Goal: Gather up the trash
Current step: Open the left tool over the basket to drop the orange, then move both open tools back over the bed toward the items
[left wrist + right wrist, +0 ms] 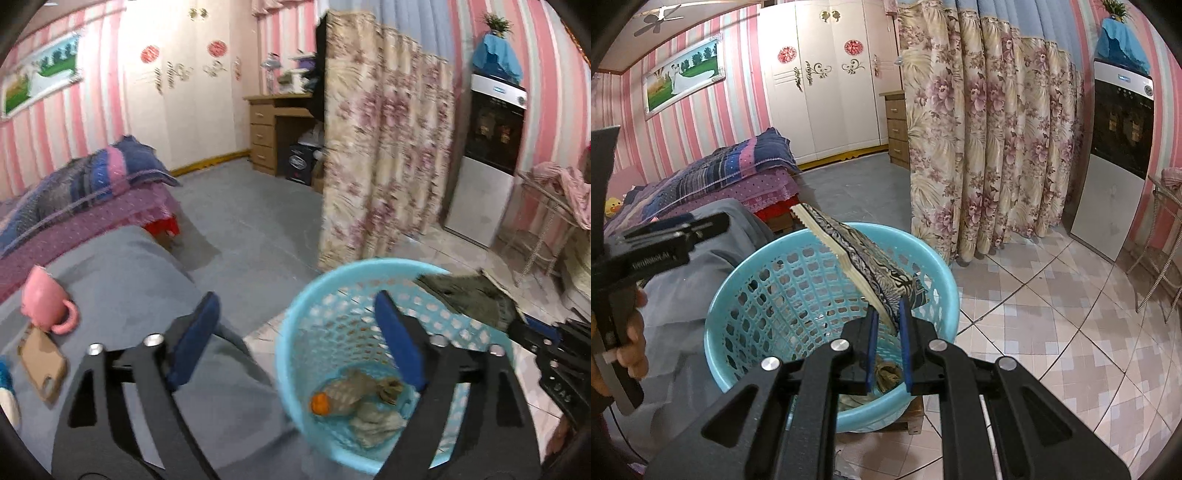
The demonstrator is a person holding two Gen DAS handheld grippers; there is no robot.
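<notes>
Pink mug (44,301) sits far left on grey cloth; left gripper (295,343) gapes wide. Right gripper (888,332) pinches a patterned, zigzag-edged wrapper (849,254) over the blue basket (753,254), long axis running far-left.

Light-blue basket (746,295); dark patterned wrapper (871,258) — cream-edged; curtain (979,147) floral beige; mug (44,299) pink, perhaps glossy.
</notes>
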